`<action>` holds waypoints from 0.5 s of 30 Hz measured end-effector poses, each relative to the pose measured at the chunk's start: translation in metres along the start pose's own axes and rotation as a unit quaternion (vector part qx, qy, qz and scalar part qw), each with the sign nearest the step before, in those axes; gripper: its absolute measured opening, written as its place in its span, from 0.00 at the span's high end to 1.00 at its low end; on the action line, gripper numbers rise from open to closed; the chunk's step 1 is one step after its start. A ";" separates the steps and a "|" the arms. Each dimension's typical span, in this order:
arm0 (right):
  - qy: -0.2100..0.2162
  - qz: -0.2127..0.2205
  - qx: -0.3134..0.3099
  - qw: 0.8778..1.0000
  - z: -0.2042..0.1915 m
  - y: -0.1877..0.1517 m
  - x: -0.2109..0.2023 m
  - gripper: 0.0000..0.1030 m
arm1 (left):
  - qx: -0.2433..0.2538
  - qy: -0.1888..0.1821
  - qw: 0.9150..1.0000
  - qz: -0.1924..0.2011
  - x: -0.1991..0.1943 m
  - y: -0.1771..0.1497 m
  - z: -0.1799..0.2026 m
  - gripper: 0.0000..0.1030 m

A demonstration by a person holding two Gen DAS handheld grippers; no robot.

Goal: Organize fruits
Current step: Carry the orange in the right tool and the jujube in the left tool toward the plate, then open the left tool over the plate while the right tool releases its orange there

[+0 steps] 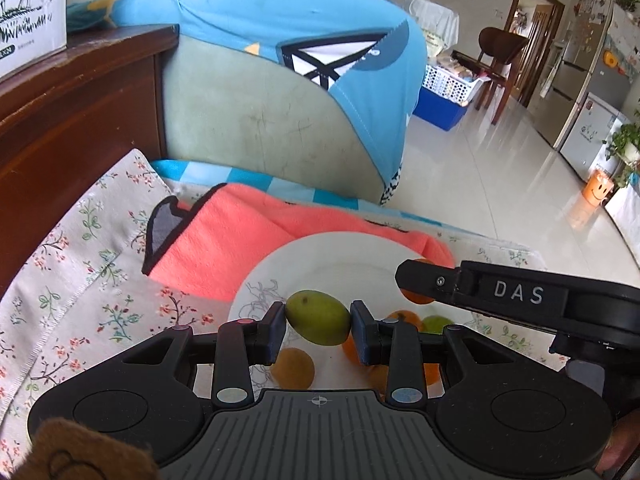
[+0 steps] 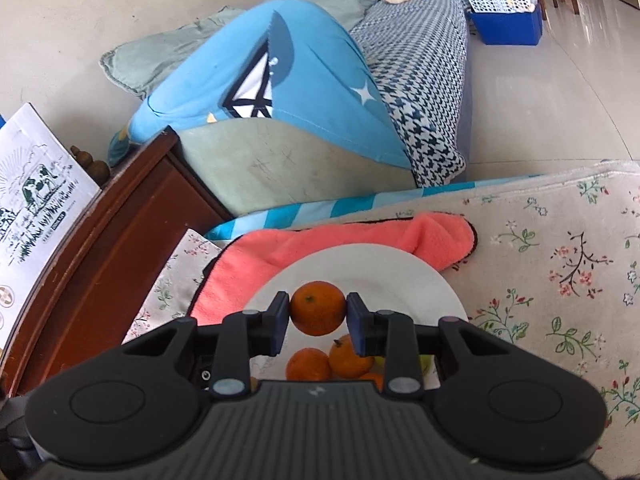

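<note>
Left gripper (image 1: pixel 318 322): clamped on a green fruit (image 1: pixel 319 317), one pad on each end, so the fruit hangs free above the plate (image 1: pixel 320 252) and can be set down without rolling.
Right gripper (image 2: pixel 318 307): clamped on an orange (image 2: pixel 318 307), pads on its two sides, stem end facing the camera; in the left wrist view its fingers reach in from the right over the plate's far edge.
Why both are loaded: each hand carries one fruit, which looks like sorting two at once, the fruit being gathered on one dish.
Plate: white with a faint line drawing, lying partly on a pink towel (image 2: pixel 320 240); the towel probably cushions it on the soft cloth.
Fruit already there: several more oranges (image 2: pixel 308 364) and at least one more green fruit (image 1: pixel 438 323) lie in the near part of the plate, mostly hidden behind the gripper bodies.
Free space: the far half of the plate is bare, the likeliest spot for the two held fruits.
Worktop: covered by a floral cloth (image 2: pixel 560 272), with a wooden cabinet (image 1: pixel 72 120) at the left.
Step in hand: judged to be carrying both fruits over the plate, neither yet released.
Risk: round fruit may roll into the pile, or off the rim, once let go.
</note>
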State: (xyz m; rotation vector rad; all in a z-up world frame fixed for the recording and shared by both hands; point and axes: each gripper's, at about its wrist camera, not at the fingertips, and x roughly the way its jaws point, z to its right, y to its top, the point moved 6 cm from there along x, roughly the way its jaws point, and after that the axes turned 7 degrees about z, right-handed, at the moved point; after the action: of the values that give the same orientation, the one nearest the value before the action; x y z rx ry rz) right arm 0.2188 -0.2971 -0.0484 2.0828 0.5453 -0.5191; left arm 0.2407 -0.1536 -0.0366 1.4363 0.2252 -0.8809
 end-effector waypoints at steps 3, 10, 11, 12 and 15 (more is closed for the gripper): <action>-0.003 -0.005 0.015 1.000 0.006 -0.001 0.005 0.70 | -0.008 0.005 1.000 -0.004 0.004 -0.001 -0.001 0.69; -0.006 -0.011 0.039 0.999 0.013 -0.004 0.010 0.68 | -0.013 0.012 1.000 -0.006 0.008 -0.004 -0.001 0.67; -0.006 -0.010 0.040 0.999 0.012 -0.003 0.010 0.68 | -0.013 0.012 1.000 -0.005 0.007 -0.003 -0.001 0.67; -0.005 -0.008 0.040 0.999 0.011 -0.002 0.009 0.67 | -0.014 0.013 1.000 -0.003 0.005 -0.003 -0.001 0.67; -0.002 -0.002 0.039 0.999 0.009 0.001 0.005 0.67 | -0.018 0.014 1.000 0.003 0.000 0.001 -0.001 0.63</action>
State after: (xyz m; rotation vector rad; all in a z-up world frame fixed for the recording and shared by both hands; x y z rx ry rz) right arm 0.2222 -0.3041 -0.0551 2.1533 0.5348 -0.5554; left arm 0.2417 -0.1524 -0.0362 1.4152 0.2567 -0.8474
